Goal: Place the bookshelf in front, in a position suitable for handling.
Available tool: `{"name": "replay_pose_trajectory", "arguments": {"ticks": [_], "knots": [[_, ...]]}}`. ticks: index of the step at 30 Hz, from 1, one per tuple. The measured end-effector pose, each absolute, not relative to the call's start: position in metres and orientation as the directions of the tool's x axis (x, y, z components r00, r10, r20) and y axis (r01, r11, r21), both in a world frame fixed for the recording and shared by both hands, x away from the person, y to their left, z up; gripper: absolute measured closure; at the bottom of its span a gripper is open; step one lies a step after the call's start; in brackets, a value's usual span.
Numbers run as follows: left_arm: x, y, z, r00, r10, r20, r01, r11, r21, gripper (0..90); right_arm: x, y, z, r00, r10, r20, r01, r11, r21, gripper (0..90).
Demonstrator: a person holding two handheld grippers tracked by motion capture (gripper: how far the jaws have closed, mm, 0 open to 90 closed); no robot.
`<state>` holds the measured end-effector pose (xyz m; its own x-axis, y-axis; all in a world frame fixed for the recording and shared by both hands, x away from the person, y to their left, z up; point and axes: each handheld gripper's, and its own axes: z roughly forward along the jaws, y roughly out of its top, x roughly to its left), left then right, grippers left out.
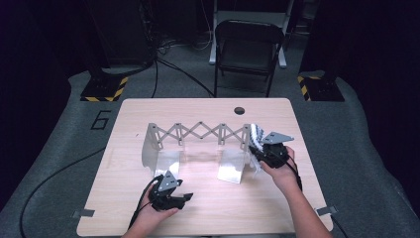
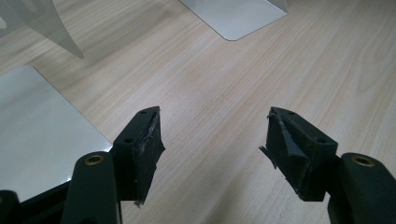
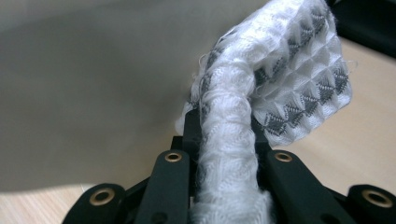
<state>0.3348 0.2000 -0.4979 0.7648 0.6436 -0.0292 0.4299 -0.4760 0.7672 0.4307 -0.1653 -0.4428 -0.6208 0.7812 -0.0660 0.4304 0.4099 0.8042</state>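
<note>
White-and-grey waffle cloth (image 3: pixel 275 84) is rising from your right gripper (image 1: pixel 265 147), bunched into a thick roll between the jaws, which are clamping it tight. In the right gripper view the roll's long axis is running straight up out of the jaws, then folding over at the top so the free end is drooping to the right. From the high view you are holding the cloth (image 1: pixel 256 134) at the right end of the metal rack (image 1: pixel 198 133), against its right upright, with the cloth pointing up and away from you. The rack is stretching left to right across the wooden table (image 1: pixel 148 213), with its scissor lattice spread between two bent plates. Your left gripper (image 1: pixel 171 198) is resting near the table's front edge, jaws standing wide apart and gripping nothing, pointing toward the rack's left plate (image 2: pixel 42 126).
</note>
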Motion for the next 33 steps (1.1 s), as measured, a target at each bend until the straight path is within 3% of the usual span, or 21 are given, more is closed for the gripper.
{"name": "replay_pose_trajectory", "arguments": {"ticks": [7,16,20,26,33], "knots": [[0.335,0.2,-0.498,0.767,0.642,-0.022,0.425,-0.482,0.766,35.5,0.432,-0.162,-0.479,-0.627,0.778,-0.034,0.513,0.446,0.733,77.2],[0.335,0.2,-0.497,0.76,0.65,-0.026,0.426,-0.468,0.774,36.4,0.416,-0.167,-0.426,-0.629,0.776,-0.057,0.392,0.379,0.839,77.1],[0.336,0.203,-0.494,0.746,0.664,-0.045,0.435,-0.436,0.788,40.5,0.412,-0.167,-0.432,-0.636,0.769,-0.062,0.394,0.392,0.831,76.9],[0.341,0.208,-0.467,0.731,0.681,-0.047,0.416,-0.389,0.822,43.6,0.411,-0.167,-0.471,-0.633,0.774,-0.011,0.49,0.412,0.769,76.8],[0.361,0.209,-0.427,0.682,0.729,-0.054,0.399,-0.309,0.863,49.7,0.409,-0.169,-0.445,-0.631,0.776,-0.018,0.433,0.371,0.821,76.8]]}}
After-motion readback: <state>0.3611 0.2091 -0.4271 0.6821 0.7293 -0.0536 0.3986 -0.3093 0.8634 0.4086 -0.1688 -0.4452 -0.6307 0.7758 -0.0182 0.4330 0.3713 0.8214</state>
